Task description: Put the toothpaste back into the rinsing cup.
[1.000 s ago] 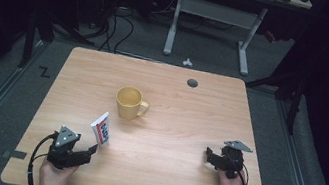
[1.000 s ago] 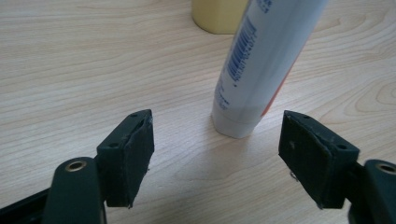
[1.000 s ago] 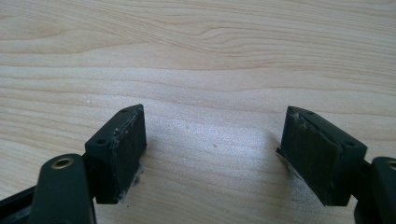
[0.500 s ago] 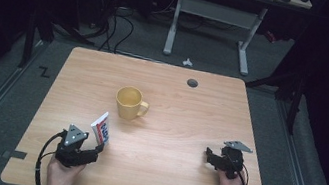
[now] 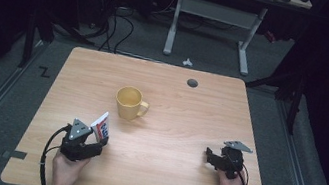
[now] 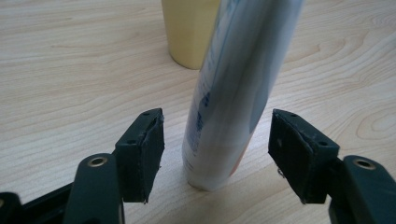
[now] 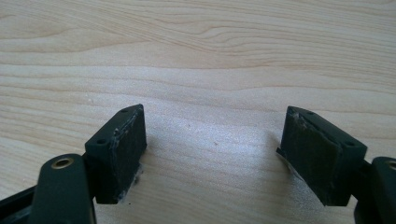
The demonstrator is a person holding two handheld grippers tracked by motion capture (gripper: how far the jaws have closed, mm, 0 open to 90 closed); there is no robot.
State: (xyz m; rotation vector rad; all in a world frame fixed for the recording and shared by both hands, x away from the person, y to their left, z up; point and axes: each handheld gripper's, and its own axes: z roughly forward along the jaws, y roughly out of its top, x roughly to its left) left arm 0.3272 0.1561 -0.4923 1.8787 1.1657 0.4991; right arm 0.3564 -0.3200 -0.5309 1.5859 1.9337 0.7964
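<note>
Tube stands between the spread left claw, untouched; high view adds the spread right claw.

Each black gripper is carrying a grey three-cornered plate on top and trailing a black cable. The left gripper and right gripper are showing blocky black jaws, with screw holes and brass-ringed pivots behind worn pads.
</note>
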